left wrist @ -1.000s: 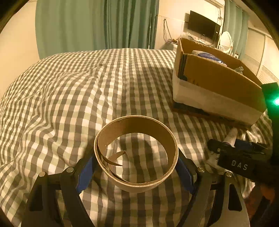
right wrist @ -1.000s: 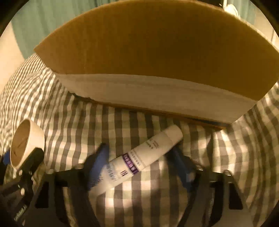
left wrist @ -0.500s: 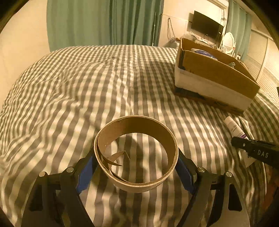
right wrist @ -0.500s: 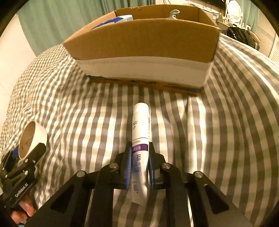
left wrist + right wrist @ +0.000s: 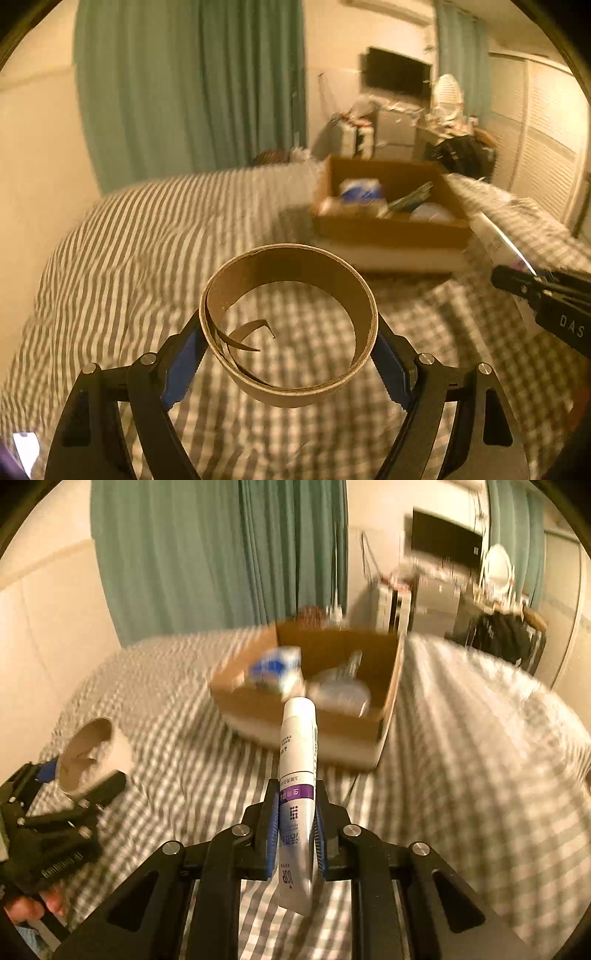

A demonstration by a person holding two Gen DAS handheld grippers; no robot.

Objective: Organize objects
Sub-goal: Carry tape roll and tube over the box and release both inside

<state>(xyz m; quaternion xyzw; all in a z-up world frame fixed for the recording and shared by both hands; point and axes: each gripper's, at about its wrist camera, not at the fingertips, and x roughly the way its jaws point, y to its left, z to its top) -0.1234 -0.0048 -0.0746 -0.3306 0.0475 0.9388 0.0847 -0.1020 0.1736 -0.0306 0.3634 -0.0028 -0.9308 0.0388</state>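
Both loads are up off the bed (image 5: 110, 258), box (image 5: 258, 705) ahead. Right gripper (image 5: 295, 830): fingers clamped on the tube (image 5: 297, 760), cap fwd. Left gripper (image 5: 290, 354): fingers clamped across the cardboard ring (image 5: 290, 391). Carry each over the box rim w/o clipping it, drop tube 1st, release low.
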